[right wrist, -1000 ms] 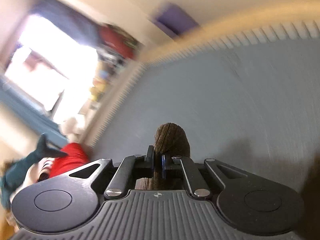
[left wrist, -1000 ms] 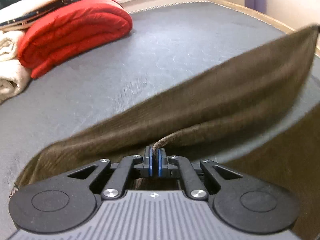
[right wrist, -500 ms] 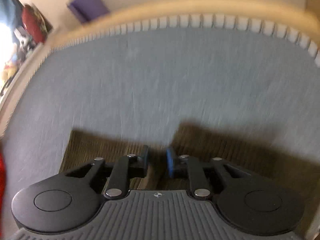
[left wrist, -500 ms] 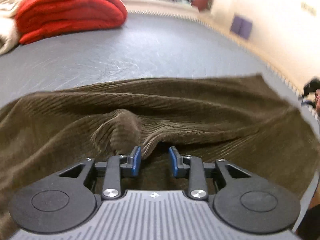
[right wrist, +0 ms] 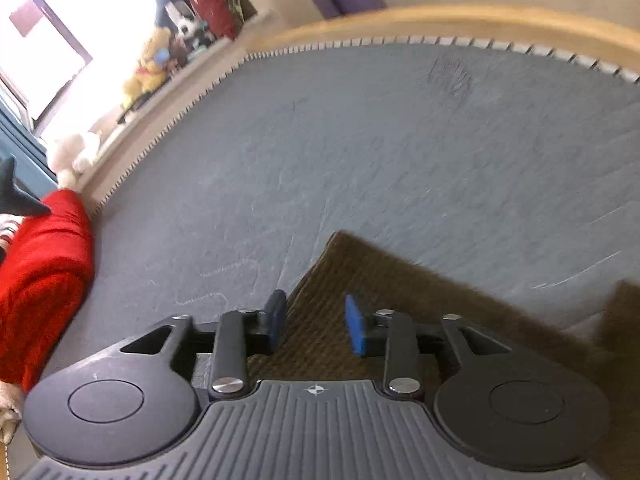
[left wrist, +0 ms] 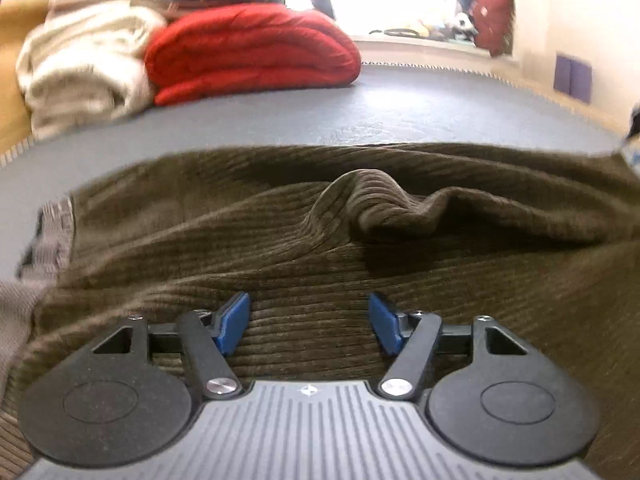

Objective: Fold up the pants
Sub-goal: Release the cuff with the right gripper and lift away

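Now both tools just opening, pads off pants (left wrist: 320, 248)

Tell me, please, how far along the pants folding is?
Done: one fold is laid; the brown pants lie doubled on the grey mattress. In hand: nothing; the left claw and right claw have just been opening, empty. Left: flatten the bump, fold again.

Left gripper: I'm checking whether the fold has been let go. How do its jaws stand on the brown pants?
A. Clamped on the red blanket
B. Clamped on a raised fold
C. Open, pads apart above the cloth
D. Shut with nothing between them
C: the left gripper has just been opening, and its blue pads stand apart, off the pants.
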Action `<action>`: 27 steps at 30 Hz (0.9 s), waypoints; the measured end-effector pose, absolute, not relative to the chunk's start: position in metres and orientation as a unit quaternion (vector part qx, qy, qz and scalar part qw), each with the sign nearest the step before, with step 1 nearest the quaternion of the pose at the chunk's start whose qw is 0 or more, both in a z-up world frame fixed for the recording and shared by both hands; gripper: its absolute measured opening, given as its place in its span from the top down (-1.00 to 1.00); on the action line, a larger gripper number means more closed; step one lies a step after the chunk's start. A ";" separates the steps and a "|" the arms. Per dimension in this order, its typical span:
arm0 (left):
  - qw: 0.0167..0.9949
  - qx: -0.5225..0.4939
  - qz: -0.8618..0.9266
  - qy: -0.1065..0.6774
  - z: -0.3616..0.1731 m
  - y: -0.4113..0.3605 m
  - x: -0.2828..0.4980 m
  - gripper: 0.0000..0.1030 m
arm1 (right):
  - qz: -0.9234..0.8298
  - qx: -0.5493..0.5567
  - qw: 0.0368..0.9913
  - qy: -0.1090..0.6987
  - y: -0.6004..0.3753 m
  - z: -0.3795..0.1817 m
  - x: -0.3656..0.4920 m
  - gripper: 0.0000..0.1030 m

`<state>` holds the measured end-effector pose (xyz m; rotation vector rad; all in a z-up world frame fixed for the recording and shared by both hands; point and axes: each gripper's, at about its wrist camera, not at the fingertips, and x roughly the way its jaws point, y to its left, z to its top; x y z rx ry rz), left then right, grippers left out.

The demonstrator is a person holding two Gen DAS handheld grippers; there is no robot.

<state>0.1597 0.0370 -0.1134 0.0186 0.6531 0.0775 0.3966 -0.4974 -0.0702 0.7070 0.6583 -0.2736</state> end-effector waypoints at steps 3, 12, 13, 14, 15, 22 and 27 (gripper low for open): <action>0.947 0.010 0.037 0.320 -0.113 0.038 0.160 -0.40 | -0.144 0.334 0.866 0.343 -0.483 -0.097 0.420 0.25; 0.947 0.005 0.033 0.320 -0.124 0.042 0.167 -0.42 | -0.216 0.176 0.897 0.344 -0.441 -0.109 0.468 0.44; 0.947 0.007 0.034 0.319 -0.124 0.042 0.167 -0.42 | -0.245 0.134 0.896 0.347 -0.433 -0.111 0.474 0.65; 0.947 0.008 0.034 0.320 -0.125 0.042 0.168 -0.42 | -0.259 0.118 0.895 0.342 -0.431 -0.114 0.475 0.71; 0.947 0.007 0.034 0.320 -0.125 0.043 0.168 -0.42 | -0.271 0.122 0.896 0.329 -0.430 -0.116 0.475 0.83; 0.947 0.010 0.035 0.320 -0.127 0.041 0.169 -0.43 | -0.314 0.185 0.902 0.234 -0.484 -0.112 0.473 0.88; 0.947 0.010 0.035 0.320 -0.127 0.041 0.169 -0.44 | -0.261 0.201 0.905 0.269 -0.505 -0.121 0.483 0.79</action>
